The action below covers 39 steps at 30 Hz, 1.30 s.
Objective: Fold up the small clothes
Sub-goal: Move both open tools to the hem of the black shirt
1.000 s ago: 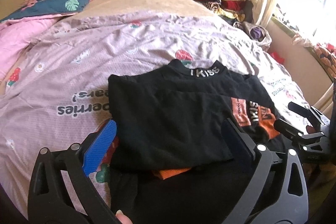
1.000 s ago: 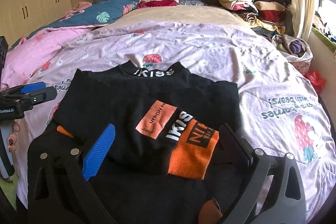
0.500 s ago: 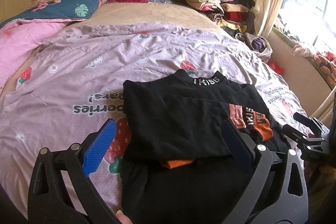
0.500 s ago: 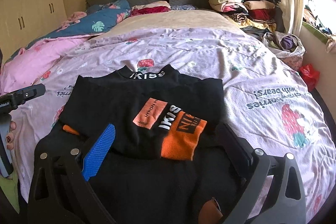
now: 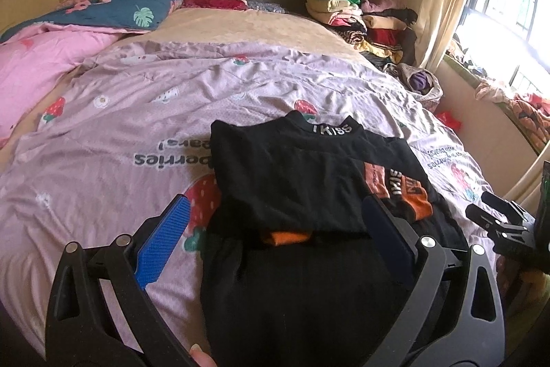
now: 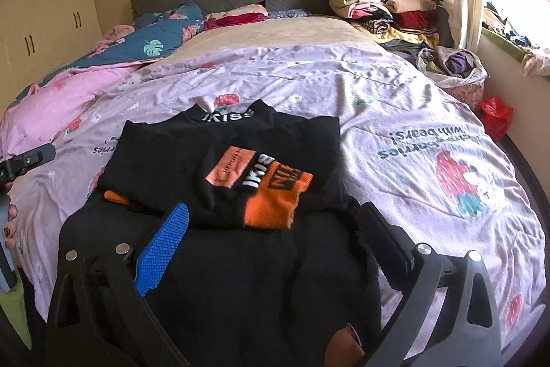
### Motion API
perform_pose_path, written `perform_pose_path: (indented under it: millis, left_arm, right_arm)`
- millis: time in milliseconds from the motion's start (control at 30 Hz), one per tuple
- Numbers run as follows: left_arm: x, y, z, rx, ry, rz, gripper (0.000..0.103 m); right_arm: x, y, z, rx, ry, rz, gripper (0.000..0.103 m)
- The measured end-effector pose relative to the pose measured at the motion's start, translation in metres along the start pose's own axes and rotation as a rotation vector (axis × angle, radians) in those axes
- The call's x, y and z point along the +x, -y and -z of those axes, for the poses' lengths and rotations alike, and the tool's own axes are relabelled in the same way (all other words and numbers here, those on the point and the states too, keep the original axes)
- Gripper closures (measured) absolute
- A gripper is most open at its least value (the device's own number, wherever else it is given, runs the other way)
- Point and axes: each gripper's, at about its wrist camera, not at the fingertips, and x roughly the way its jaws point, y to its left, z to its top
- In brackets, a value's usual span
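Observation:
A black top [image 5: 292, 181] [image 6: 220, 153] with an "IKISS" collar and orange sleeve cuffs lies on the lilac strawberry bedspread [image 5: 113, 140] [image 6: 412, 126]. Both sleeves are folded in over its front; its lower part hangs toward me. My left gripper [image 5: 275, 215] is open and empty above the top's lower left part. My right gripper [image 6: 275, 222] is open and empty above its lower right part, just short of the orange cuff [image 6: 275, 202]. The right gripper also shows at the right edge of the left wrist view [image 5: 498, 222].
A stack of folded clothes [image 5: 361, 16] [image 6: 388, 6] sits at the bed's far right corner. A pink and blue quilt [image 5: 68, 36] lies at the far left. A bag of clothes [image 6: 453, 67] and a red bag [image 6: 495, 116] are beside the bed, near the window.
Both grippers have drawn back and risen from the top, which now looks smaller and farther away. Both stay open. The top has not moved.

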Motion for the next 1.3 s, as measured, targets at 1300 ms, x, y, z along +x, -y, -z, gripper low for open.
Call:
perform_pose_path:
  millis: [1300]
  left_arm:
    - [-0.024,-0.028,0.088,-0.04,-0.145,-0.094,0.01]
  right_arm:
    - [-0.024,0.015,0.073,-0.037,-0.136,0.024,0.005]
